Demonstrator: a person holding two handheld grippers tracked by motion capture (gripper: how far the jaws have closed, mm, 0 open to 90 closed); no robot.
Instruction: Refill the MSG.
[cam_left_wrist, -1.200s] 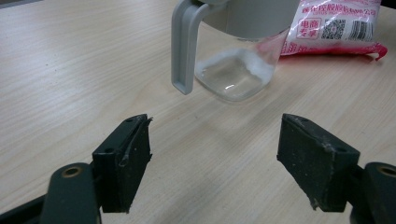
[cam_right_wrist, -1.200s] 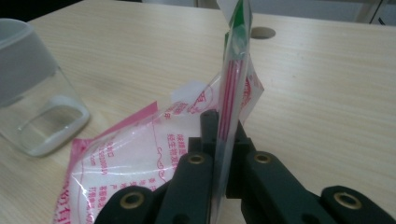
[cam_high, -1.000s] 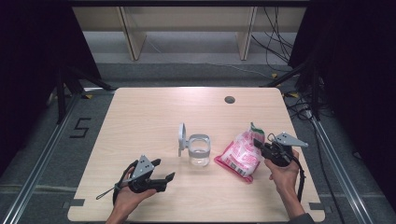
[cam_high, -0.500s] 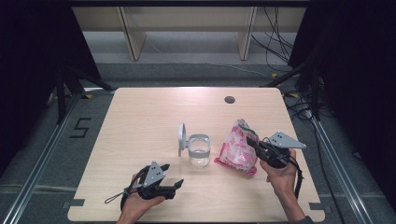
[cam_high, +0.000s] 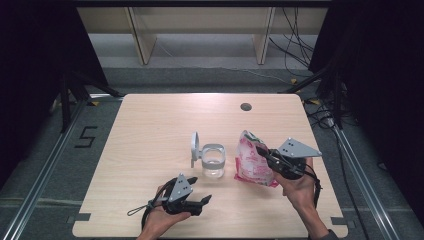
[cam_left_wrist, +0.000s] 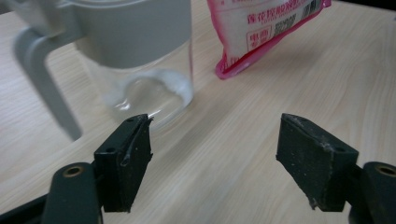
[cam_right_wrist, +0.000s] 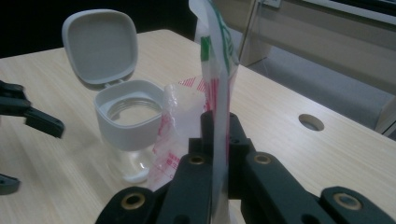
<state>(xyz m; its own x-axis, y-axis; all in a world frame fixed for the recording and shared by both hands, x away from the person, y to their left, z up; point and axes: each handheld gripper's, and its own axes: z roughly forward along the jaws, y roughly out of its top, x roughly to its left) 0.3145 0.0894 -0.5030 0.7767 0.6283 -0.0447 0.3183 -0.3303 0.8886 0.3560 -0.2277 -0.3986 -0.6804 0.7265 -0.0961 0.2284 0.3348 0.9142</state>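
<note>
Right gripper (cam_high: 266, 156) clamped tight on pink bag (cam_high: 252, 160), tilted up at table's 4 o'clock, probably for pouring into open-lidded jar (cam_high: 212, 161) just beside. Left gripper (cam_high: 198, 199) wide apart, empty, near 6 o'clock, likely readying to steady jar.

My left gripper (cam_high: 204, 200) sits low near the table's (cam_high: 150, 130) front edge, jaws spread wide, left hand (cam_high: 159, 220) wrapped under it. My right gripper (cam_high: 262, 151) is raised over the table's right side, jaws clamped on the pink bag (cam_high: 252, 162).
</note>
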